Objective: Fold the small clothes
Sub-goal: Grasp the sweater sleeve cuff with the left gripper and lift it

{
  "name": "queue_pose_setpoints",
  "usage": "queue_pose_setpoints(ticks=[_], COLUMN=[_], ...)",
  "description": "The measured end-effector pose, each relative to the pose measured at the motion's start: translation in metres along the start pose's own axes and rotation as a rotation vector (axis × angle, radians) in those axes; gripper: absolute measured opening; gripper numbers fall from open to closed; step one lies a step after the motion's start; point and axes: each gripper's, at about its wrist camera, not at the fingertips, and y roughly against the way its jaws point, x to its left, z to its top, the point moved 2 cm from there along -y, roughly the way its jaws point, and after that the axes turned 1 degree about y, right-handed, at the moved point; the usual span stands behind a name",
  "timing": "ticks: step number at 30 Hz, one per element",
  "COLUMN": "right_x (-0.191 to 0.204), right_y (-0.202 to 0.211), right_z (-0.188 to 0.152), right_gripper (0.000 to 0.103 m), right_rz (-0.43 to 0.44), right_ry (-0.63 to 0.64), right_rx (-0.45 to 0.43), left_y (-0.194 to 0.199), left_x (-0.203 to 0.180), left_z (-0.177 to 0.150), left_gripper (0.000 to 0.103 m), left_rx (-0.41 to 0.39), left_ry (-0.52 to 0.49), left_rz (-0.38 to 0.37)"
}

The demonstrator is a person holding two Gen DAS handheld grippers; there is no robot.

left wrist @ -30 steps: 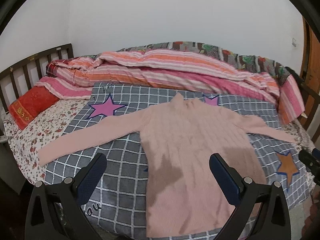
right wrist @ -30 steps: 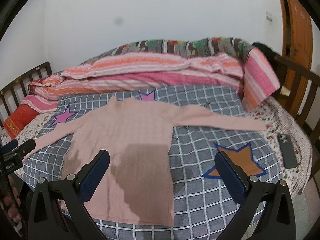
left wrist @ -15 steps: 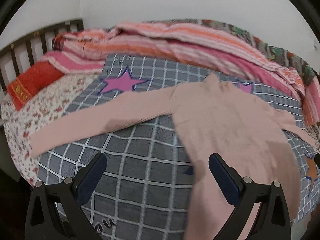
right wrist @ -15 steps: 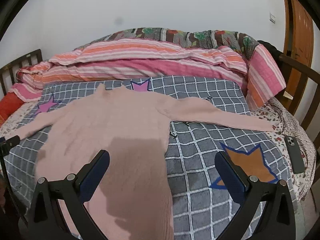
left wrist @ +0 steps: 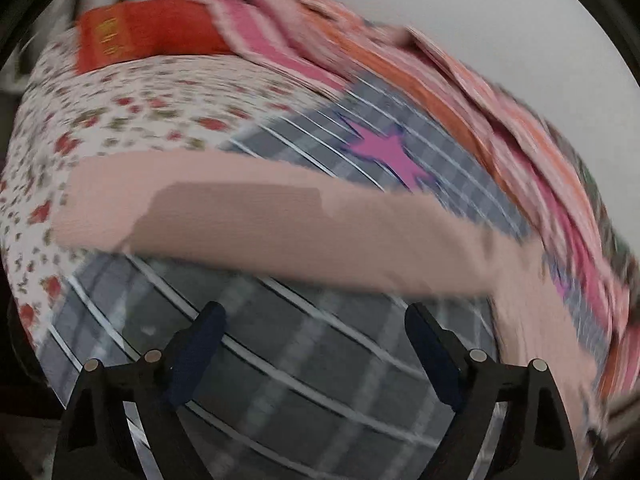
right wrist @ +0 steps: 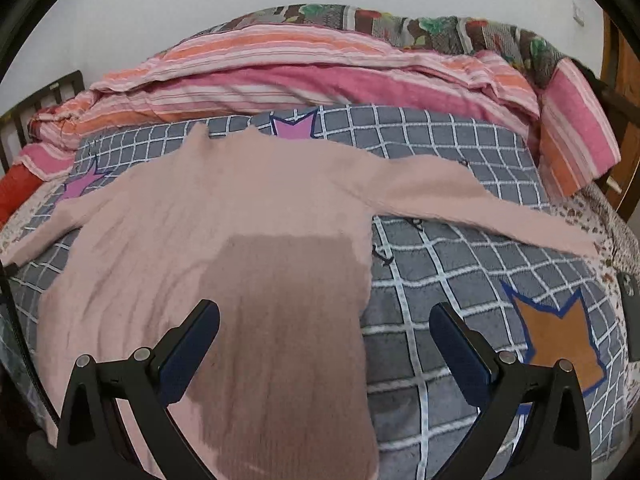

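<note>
Left claw point(left wrist: 312, 344) closing, nothing between its pads, poised over grey checked blanket point(left wrist: 320, 360) just short of the sleeve of the pale pink knitted sweater point(left wrist: 248, 224); right claw point(right wrist: 324, 340) wide apart, empty, above sweater body, spread flat on the bed. Probably soft, light, stretchy: best pinched at sleeve cuff and hem. Striped pink-orange quilt point(right wrist: 320, 68) behind, dark phone point(right wrist: 630, 296) at the edge, neither obstructing
</note>
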Motion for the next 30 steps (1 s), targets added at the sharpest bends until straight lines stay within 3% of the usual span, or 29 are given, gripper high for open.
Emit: queue_pose_setpoints(ticks=[2,8,10,12,16,22,30], right_x=[0.004,0.010,0.007,0.002,-0.010,-0.031,-0.066], right_y=[-0.002,-0.009,-0.011,-0.012,-0.012,-0.010,-0.011], right_z=[0.000,0.002,0.003,0.004,0.004,0.007,0.006], right_gripper=[0.103,0.102,0.102,0.101,0.100,0.100,0.100], right_rz=[0.003,0.031,0.055,0.084,0.132,0.139,0.105], right_ry=[0.016,0.017,-0.015,-0.047,-0.104,-0.121,-0.105], right_rx=[-0.011,-0.004,0.002,0.010,0.010,-0.004,0.007], left_y=[-0.004,-0.017,-0.019,-0.019,-0.008,0.014,0.018], left_x=[0.017,0.054,0.056,0.054,0.028,-0.055,-0.222], left_z=[0.011,0.036,0.045,0.053,0.064,0.080,0.057], left_gripper=[0.086,0.055,0.028,0.012,0.011,0.011,0.010], left_rx=[-0.025,-0.068,-0.085,-0.096,-0.149,-0.227,-0.251], left_ry=[0.056,0.158,0.154,0.134,0.040,-0.142,-0.443], left_rz=[0.030,0.115,0.158,0.186,0.216,0.156,-0.004])
